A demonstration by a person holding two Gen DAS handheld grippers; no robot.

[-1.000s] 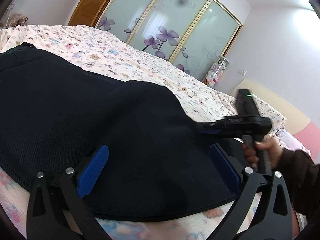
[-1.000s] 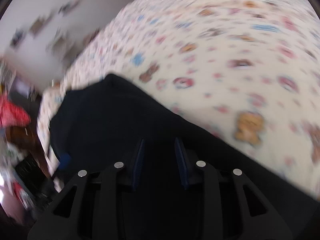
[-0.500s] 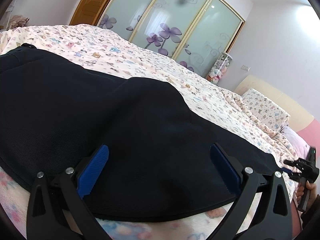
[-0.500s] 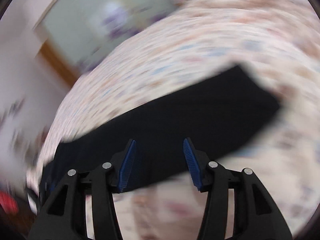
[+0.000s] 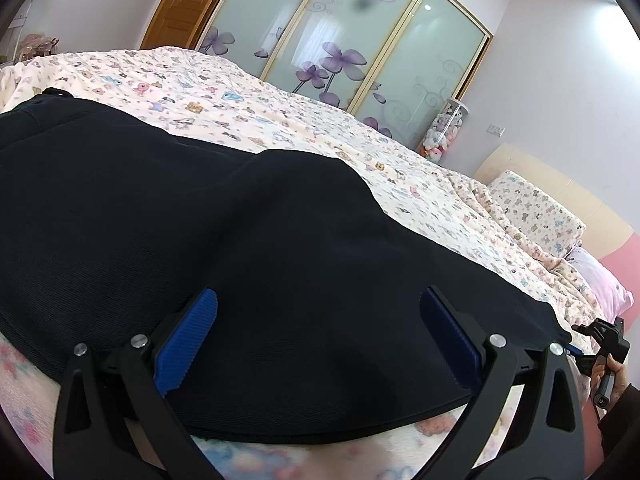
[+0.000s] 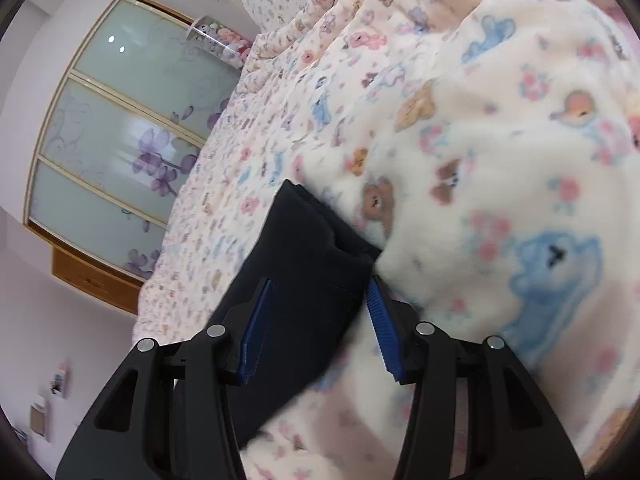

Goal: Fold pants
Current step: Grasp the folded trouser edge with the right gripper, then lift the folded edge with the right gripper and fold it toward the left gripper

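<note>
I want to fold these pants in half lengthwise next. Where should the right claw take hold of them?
Grip the leg end of the pants, at the hem corner lying between the open right claw. Come in low from the bed's near edge: the hem lies flat on the blanket, with its layers stacked there.

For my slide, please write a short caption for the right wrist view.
Open right tongs straddle the hem end of the black pants on the bear-print blanket.
</note>
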